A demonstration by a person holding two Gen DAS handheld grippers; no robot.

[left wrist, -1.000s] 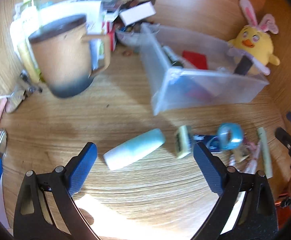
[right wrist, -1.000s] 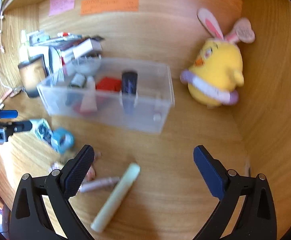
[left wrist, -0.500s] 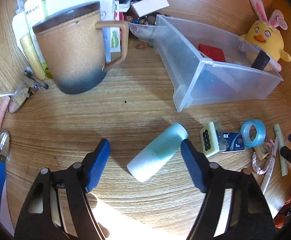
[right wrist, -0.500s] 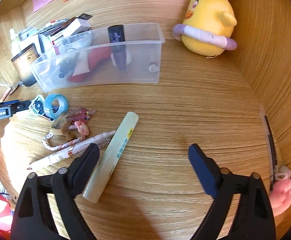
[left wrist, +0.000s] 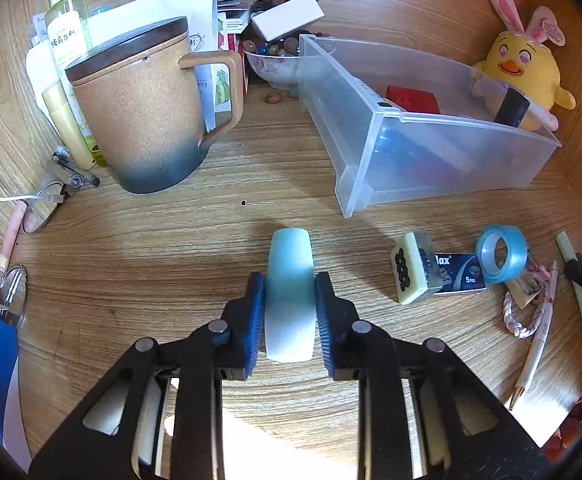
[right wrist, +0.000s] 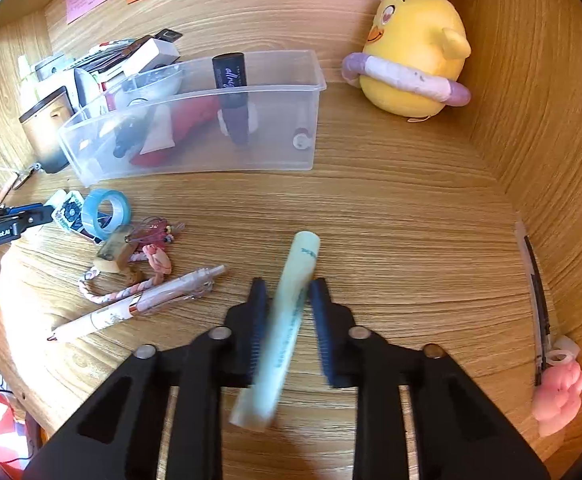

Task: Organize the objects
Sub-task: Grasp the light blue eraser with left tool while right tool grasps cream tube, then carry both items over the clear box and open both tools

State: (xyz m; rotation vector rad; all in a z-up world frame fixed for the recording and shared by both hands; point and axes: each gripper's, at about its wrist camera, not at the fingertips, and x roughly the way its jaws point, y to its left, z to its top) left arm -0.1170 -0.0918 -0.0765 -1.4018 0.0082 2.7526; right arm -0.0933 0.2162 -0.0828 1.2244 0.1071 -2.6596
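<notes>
While both jaws have just been closing, the left gripper (left wrist: 289, 300) pinches a pale-blue tube (left wrist: 290, 294) at lower centre, and the right gripper (right wrist: 289, 312) clamps a slim pale-green tube (right wrist: 283, 320) lying askew. Lifting each level should prevent slipping. At upper centre, the clear plastic bin (right wrist: 195, 160) holds a dark lipstick tube (right wrist: 231, 96) and a red item (left wrist: 411, 98).

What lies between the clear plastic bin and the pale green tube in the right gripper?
Only bare wooden desk separates the clear plastic bin from the pale green tube, in the right wrist view.
</notes>
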